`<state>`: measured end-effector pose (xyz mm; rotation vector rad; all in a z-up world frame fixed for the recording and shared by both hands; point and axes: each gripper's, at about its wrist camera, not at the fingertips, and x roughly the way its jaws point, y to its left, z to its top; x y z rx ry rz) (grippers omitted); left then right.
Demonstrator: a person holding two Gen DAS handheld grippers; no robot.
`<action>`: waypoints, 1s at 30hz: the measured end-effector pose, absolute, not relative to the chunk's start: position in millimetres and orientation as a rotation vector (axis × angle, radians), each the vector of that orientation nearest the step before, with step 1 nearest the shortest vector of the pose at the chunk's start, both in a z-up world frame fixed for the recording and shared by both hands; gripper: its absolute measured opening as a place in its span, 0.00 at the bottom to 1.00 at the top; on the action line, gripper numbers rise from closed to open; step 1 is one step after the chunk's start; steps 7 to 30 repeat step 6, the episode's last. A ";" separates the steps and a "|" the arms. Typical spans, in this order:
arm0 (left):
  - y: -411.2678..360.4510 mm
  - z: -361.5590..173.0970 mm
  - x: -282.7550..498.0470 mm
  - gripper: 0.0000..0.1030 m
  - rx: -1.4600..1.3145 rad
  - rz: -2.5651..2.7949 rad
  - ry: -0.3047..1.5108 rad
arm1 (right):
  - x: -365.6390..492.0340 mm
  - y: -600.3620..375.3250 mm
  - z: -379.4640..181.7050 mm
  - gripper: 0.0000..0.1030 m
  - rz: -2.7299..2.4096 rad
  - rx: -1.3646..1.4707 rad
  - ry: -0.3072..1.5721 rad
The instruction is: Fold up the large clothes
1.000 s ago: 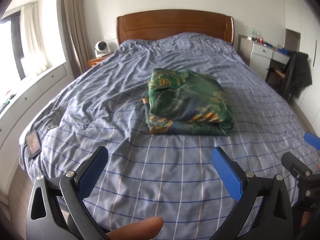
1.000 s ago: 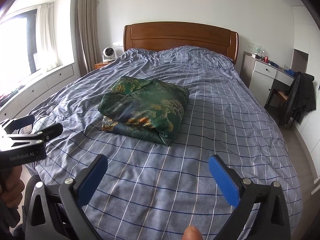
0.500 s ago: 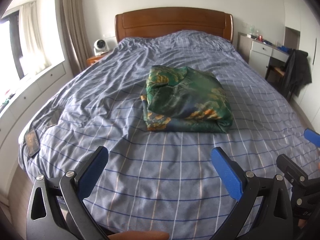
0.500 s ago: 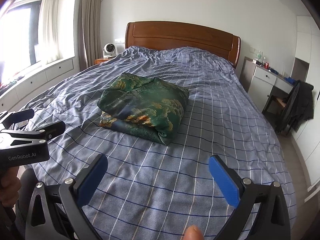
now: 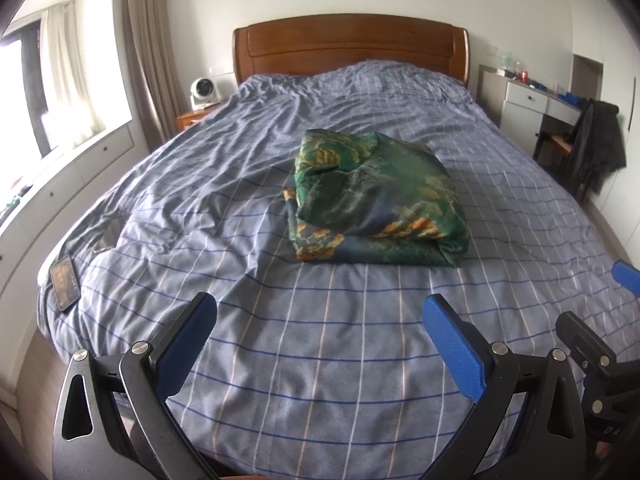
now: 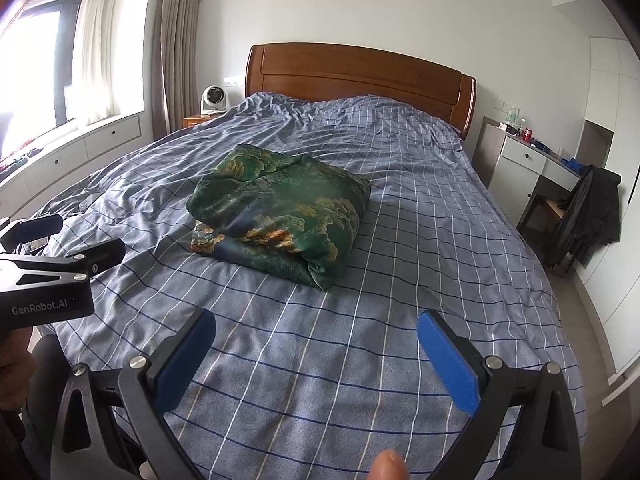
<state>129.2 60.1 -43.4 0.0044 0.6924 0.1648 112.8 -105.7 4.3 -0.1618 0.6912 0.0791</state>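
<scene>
Left wrist view shows both tongs, the left gripper (image 5: 318, 314) and right gripper (image 6: 316, 332), spread and empty, drawn further back from the folded green garment (image 5: 376, 196) mid-bed, so folding seems finished.

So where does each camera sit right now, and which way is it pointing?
Left wrist: on the left gripper at the bed's foot, facing the headboard; open blue fingers show.
Right wrist: on the right gripper, further right, same heading; open fingers, a fingertip show.
Shared: the folded green garment; each sees the other gripper.
</scene>
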 end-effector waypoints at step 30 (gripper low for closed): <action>57.0 -44.0 128.6 1.00 0.025 0.182 0.681 | 112.0 -105.1 3.4 1.00 0.079 -0.156 0.694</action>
